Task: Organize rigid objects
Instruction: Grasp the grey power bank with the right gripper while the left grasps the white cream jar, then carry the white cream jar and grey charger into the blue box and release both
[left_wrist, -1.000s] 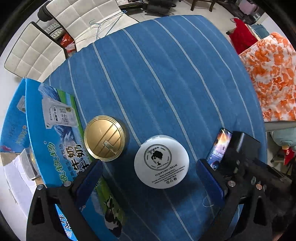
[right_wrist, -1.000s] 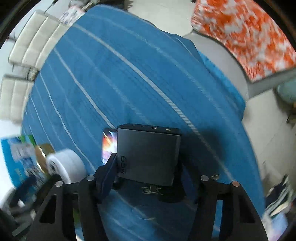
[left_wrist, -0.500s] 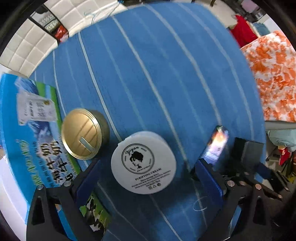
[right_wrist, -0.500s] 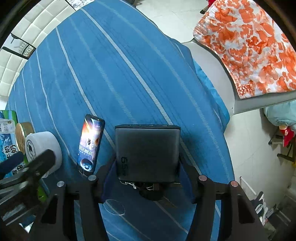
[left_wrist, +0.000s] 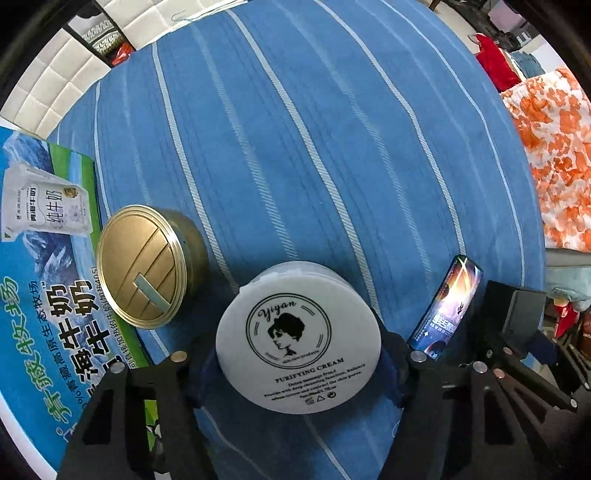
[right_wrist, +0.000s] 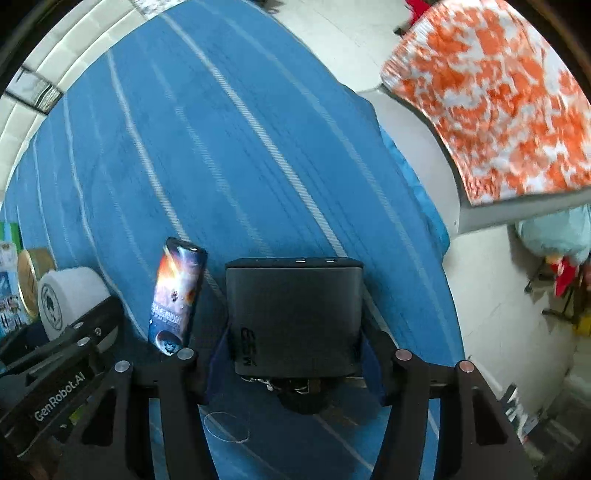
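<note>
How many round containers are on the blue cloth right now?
2. The white cream jar sits between the left gripper fingers; the gold tin stands just left of it, beside the milk carton box. Others may be out of frame.

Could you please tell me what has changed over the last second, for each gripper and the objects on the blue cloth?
The left gripper moved forward and closed its fingers around the white cream jar, which a second ago sat free between open jaws. The right gripper has kept its hold on the black charger throughout. The gold tin, the phone and the milk carton box lie where they were.
</note>
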